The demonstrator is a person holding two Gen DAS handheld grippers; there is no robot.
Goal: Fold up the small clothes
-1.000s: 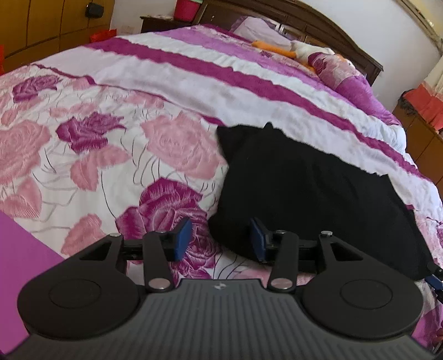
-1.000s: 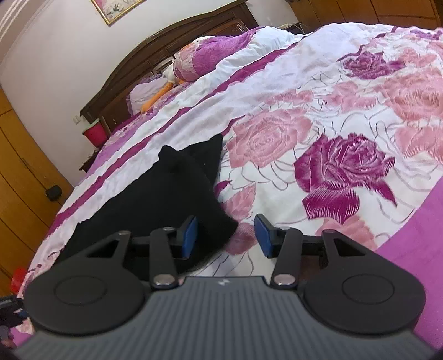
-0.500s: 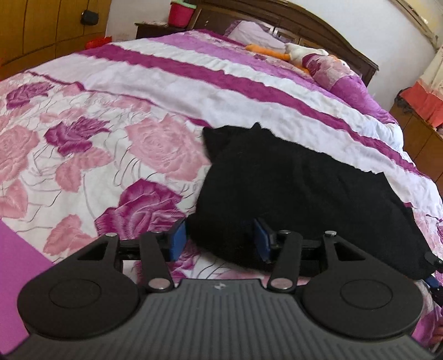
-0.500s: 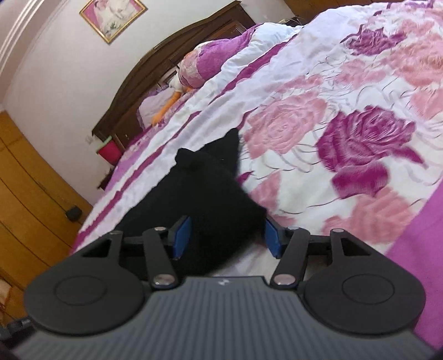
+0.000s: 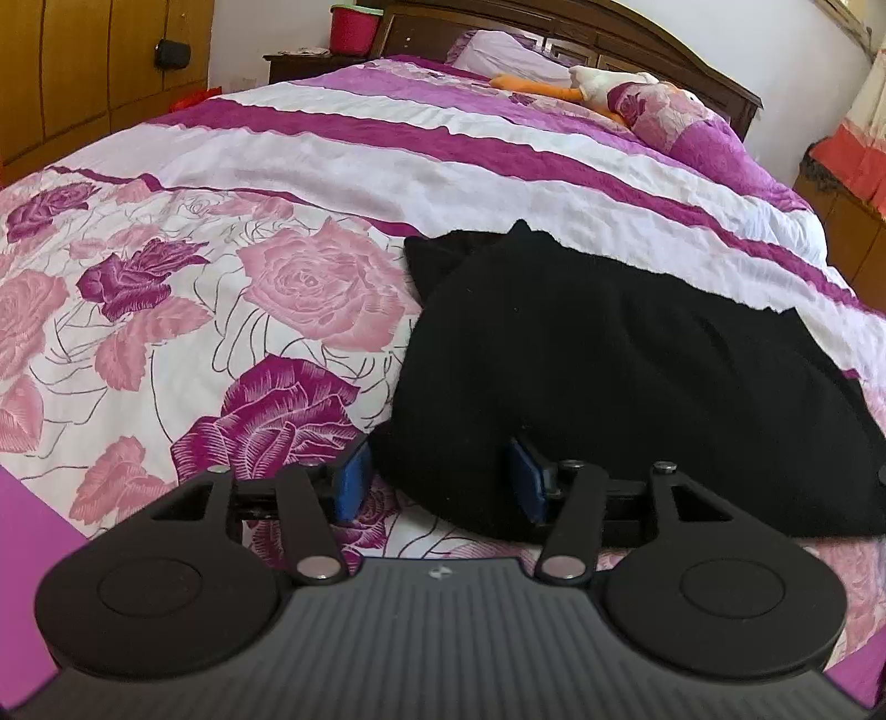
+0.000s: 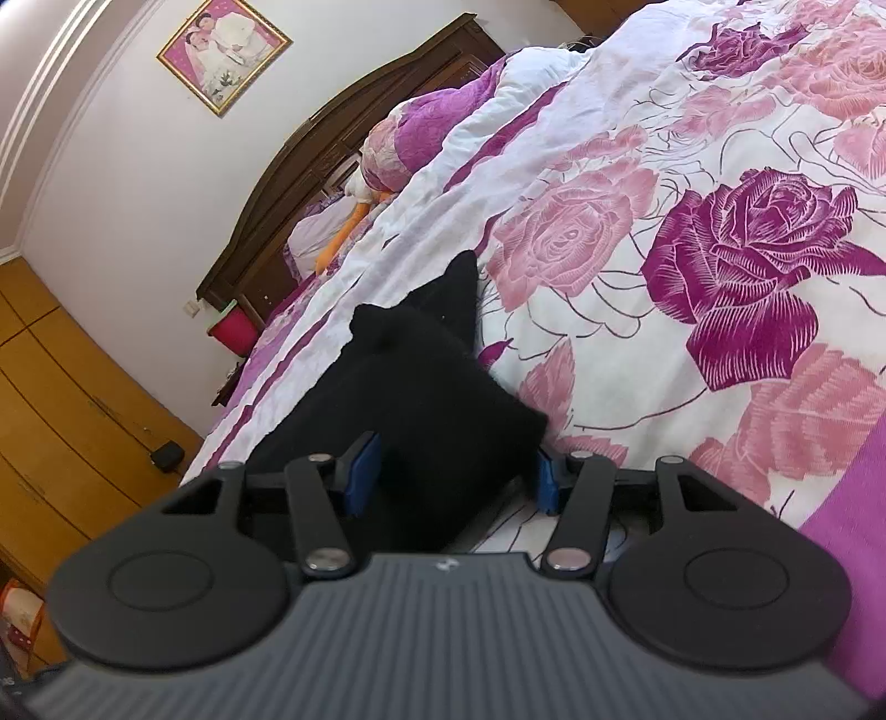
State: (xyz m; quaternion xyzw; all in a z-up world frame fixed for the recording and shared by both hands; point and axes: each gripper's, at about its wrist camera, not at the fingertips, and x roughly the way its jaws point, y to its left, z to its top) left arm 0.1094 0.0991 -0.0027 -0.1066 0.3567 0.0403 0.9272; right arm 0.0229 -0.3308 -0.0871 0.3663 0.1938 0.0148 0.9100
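The black garment (image 5: 598, 354) lay flat on the rose-printed bedspread (image 5: 210, 310), spread from just ahead of both tools away toward the headboard (image 5: 581, 33).

The left tool (image 5: 437, 483) stood with its jaws about half apart and widening. The garment's near left corner bulged between the blue pads (image 5: 348, 481); the left pad sat at the cloth's outer edge and the right pad was sunk against the fabric, but neither visibly pinched it, so nothing was held. To the left of this tool the bedspread lay bare and open all the way to the bed's edge. Ahead and to the right, the garment's long near edge ran off toward the frame's side.

The right tool (image 6: 451, 479) also stood about half open, its jaws drawing together. The garment's near right corner lay between its pads (image 6: 362, 479), with the corner's tip reaching close to the right pad; a gap showed on both sides, so the cloth was not gripped. To the right of this tool there was a wide stretch of unoccupied bedspread. Ahead of it, the garment narrowed to a pointed far corner, with a small nub on the edge beside it.

Far beyond both tools, a plush toy (image 5: 587, 83) lay against the pillows (image 5: 681, 119), and a red bucket (image 6: 232, 328) stood beside the headboard, well apart from the garment.
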